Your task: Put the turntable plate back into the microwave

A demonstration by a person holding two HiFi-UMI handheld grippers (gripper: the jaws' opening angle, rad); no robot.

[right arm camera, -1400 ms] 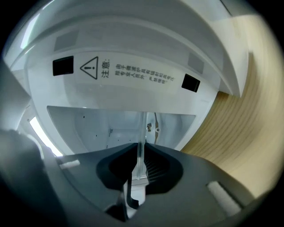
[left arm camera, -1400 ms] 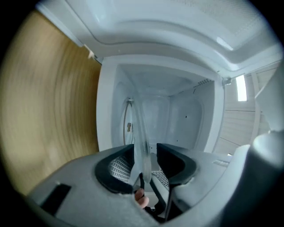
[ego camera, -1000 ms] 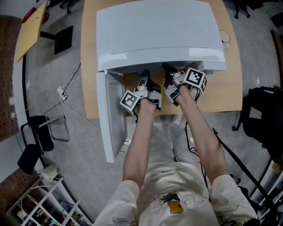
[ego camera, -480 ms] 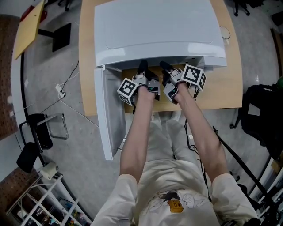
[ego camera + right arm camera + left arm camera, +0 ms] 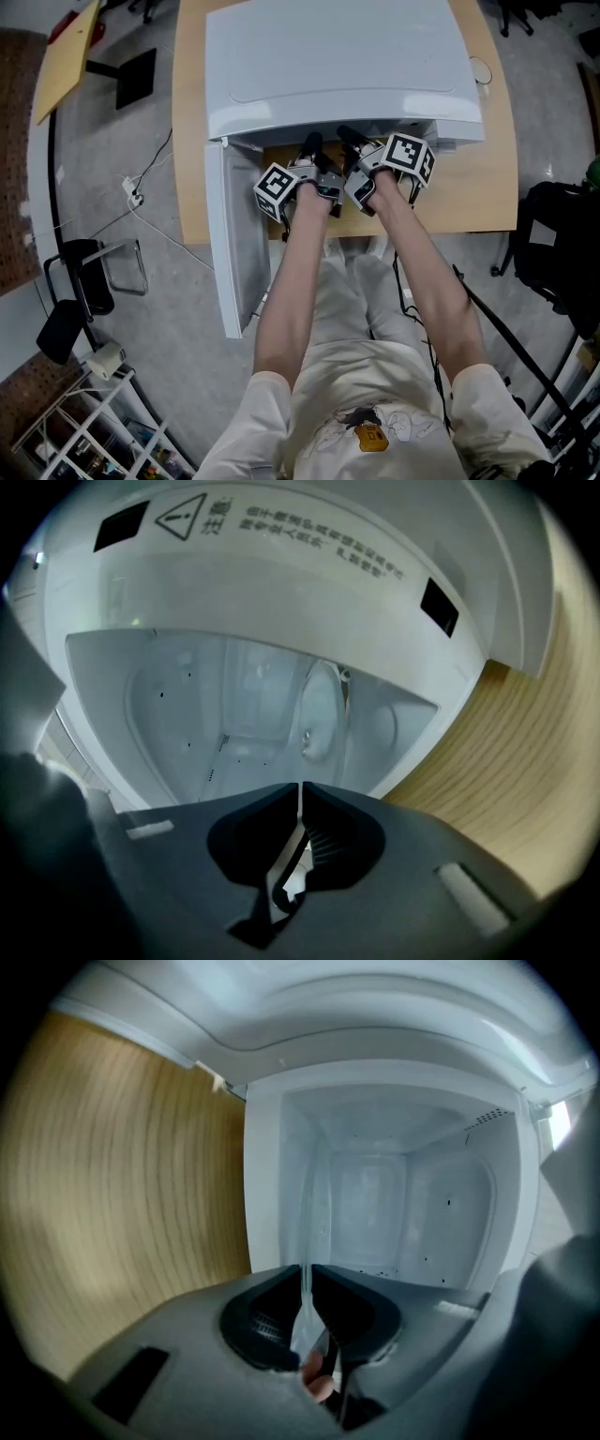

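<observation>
The white microwave [image 5: 337,66] stands on a wooden table [image 5: 469,197] with its door [image 5: 234,244] swung open to the left. Both grippers reach into its mouth side by side, their tips under its top edge. The clear glass turntable plate [image 5: 317,1194] stands edge-on in front of the white cavity. My left gripper [image 5: 307,1274] is closing its jaws on the plate's rim. In the right gripper view the plate [image 5: 323,710] also rises from the jaws, and my right gripper [image 5: 300,794] is shut on its rim. In the head view the plate is hidden.
The open door blocks the left side of the microwave's mouth. A small round object [image 5: 479,72] lies on the table at the back right. On the floor are a black chair [image 5: 80,291] and cables [image 5: 131,197] at left and a black bag [image 5: 553,253] at right.
Both grippers have edged a little further into the microwave's mouth. Nothing else differs.
</observation>
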